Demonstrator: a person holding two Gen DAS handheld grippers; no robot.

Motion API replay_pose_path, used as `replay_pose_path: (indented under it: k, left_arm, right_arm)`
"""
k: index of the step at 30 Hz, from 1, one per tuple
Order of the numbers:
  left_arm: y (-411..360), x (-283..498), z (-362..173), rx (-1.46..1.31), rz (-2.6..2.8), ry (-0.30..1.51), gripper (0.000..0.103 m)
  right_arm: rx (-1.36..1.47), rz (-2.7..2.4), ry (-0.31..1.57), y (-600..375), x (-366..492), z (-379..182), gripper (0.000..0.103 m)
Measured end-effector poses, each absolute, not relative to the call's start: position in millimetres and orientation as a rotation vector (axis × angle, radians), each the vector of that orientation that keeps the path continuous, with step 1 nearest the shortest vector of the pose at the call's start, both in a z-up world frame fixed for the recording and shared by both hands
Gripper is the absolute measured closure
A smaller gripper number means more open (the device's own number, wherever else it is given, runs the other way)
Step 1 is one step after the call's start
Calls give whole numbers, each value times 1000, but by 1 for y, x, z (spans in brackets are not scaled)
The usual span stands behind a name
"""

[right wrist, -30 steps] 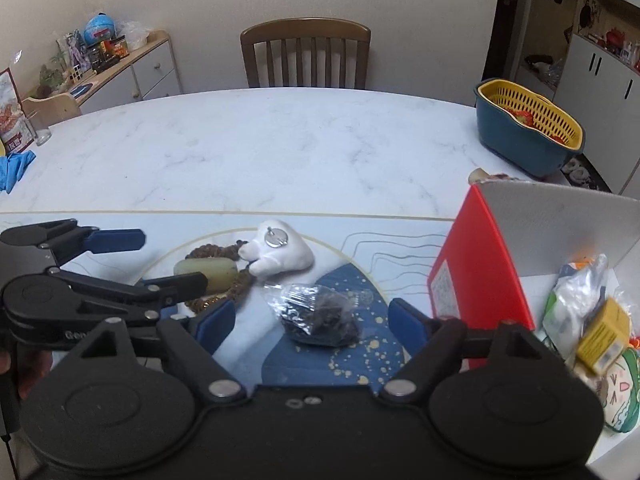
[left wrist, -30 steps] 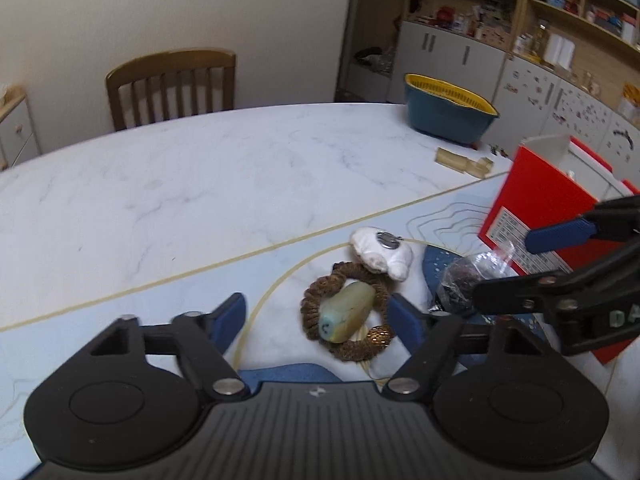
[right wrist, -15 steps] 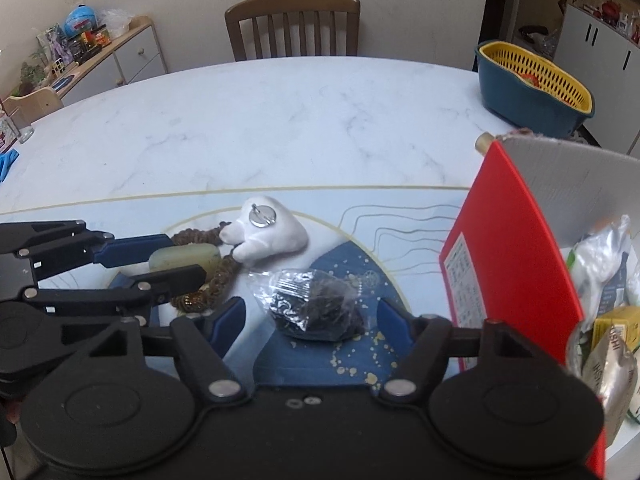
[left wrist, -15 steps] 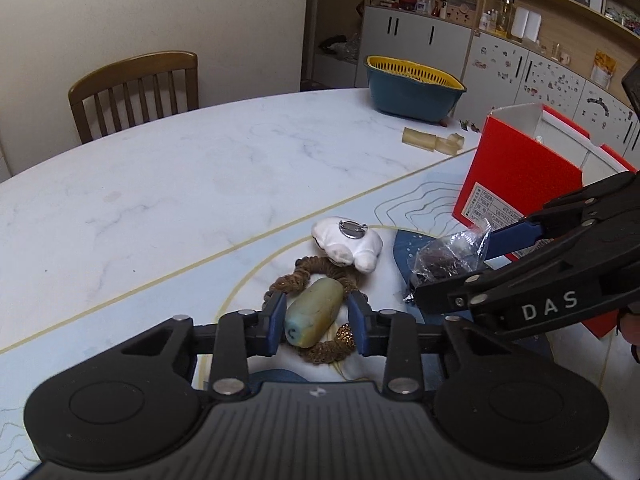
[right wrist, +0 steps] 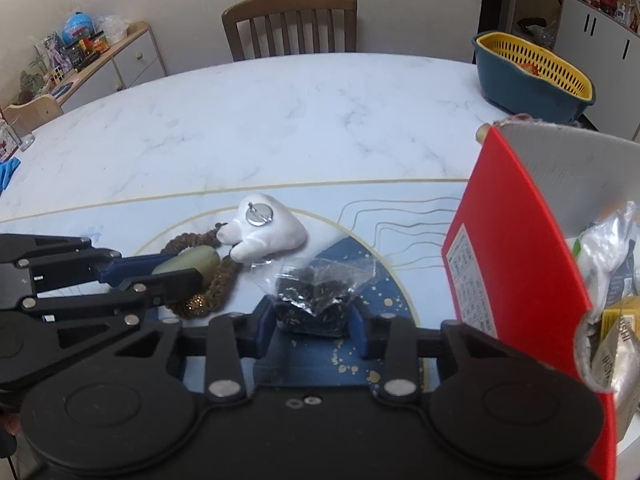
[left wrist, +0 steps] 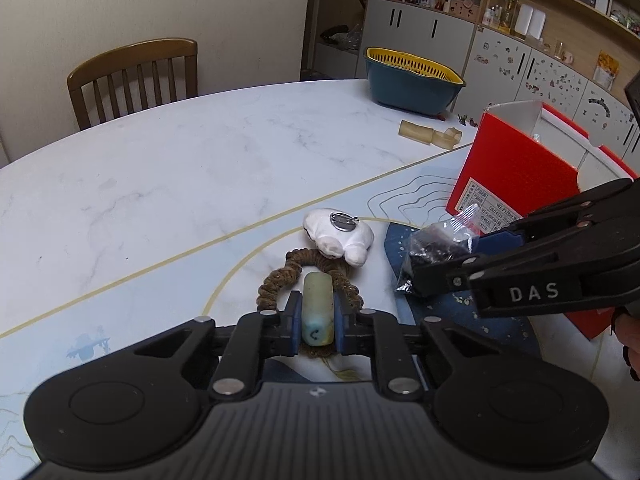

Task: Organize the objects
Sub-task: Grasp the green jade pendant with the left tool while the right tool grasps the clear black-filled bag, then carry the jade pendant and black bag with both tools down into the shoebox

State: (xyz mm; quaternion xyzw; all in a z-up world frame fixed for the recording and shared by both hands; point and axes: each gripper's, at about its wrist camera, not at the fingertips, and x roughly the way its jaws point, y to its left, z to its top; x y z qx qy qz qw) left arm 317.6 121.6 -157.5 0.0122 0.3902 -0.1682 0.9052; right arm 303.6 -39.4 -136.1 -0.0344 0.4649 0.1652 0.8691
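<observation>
left gripper (left wrist: 317, 322) is closing on the hard, smooth stone (left wrist: 317, 314) beside the red box (left wrist: 516, 176); right gripper (right wrist: 310, 326) is closing on the soft, crinkly bag (right wrist: 316, 300) mid-body.

Both the left gripper (left wrist: 317, 318) and right gripper (right wrist: 310, 322) are black, blue-padded, silver-screwed; the right reads "DAS".

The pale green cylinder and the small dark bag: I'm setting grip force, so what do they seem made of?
Pale green cylinder: probably stone or hard resin, with a matte, mottled, slightly waxy surface; the left gripper is closing on it.
Small dark bag: thin clear plastic film, crinkled and glinting, holding dark granules; the right gripper is closing on it.
</observation>
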Motion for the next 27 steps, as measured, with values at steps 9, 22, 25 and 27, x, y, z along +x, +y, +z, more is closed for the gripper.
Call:
replay_pose_path:
  k: [9,22,25,27]
  left_arm:
    - [124,301,-135,-23,-328,793,88]
    - [101,262,-70,-62,-348,723,88]
    - [89,253,-55,-61,-362,704,88]
    - [79,248,-47,-61,-375,694,88]
  right_arm:
    - [-46,371,935,-49,279,-111,69]
    - [-10,437,843,-75,235,-46,69]
    - [3,445,815,-87,226,-32,69]
    - [14,448,801,-96,221,-25,69]
